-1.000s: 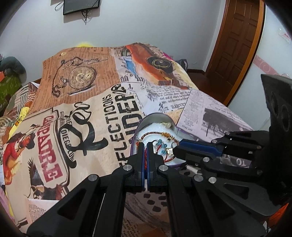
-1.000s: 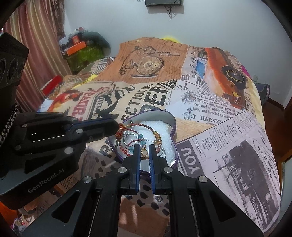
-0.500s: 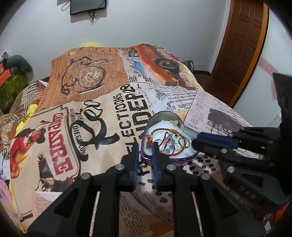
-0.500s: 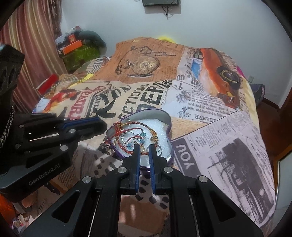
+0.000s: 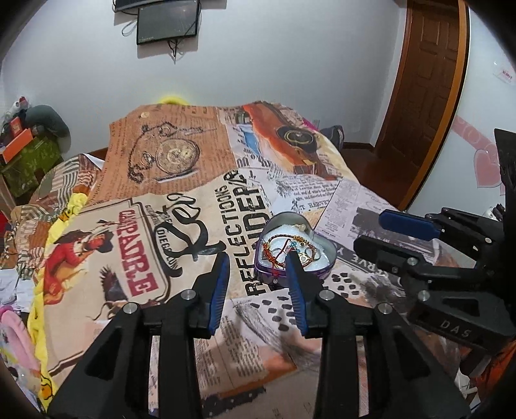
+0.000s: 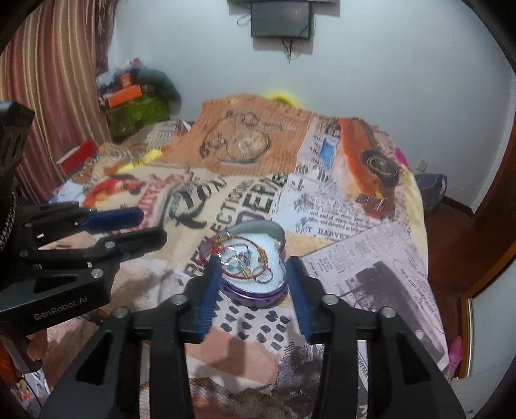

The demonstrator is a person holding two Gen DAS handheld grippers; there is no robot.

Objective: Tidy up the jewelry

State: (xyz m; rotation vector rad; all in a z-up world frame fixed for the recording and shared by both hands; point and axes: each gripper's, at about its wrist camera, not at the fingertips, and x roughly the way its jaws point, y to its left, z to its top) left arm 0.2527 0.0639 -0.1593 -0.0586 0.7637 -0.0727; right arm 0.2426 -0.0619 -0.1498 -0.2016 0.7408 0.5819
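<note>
Bed [image 5: 193, 167] fills most of both views, covered by a printed spread of newsprint, a pocket watch and an orange car. White wall behind, with a dark screen [image 5: 167, 20] mounted high. Wooden door [image 5: 429, 80] at the right of the left wrist view; striped curtain [image 6: 48, 80] at the left of the right wrist view.

Left gripper [image 5: 257, 261]: black arms, blue pads, jaws apart and just opened wider; nothing between them but bedspread, held above the spread. Its right finger overlaps the tin's near edge in the picture; contact not clear.

Right gripper [image 6: 253, 266]: same build, jaws apart, also just opened wider. The tin shows in the gap between its fingers, lying beyond them on the spread; pads do not press on it.

Heart-shaped tin [image 5: 292, 277], purple wall, white lining, sits on the bedspread near the front edge of the bed, lid off.

Jewelry [image 6: 245, 259] lies tangled inside the tin: red and gold beaded strands, blue beads, a few rings.
</note>
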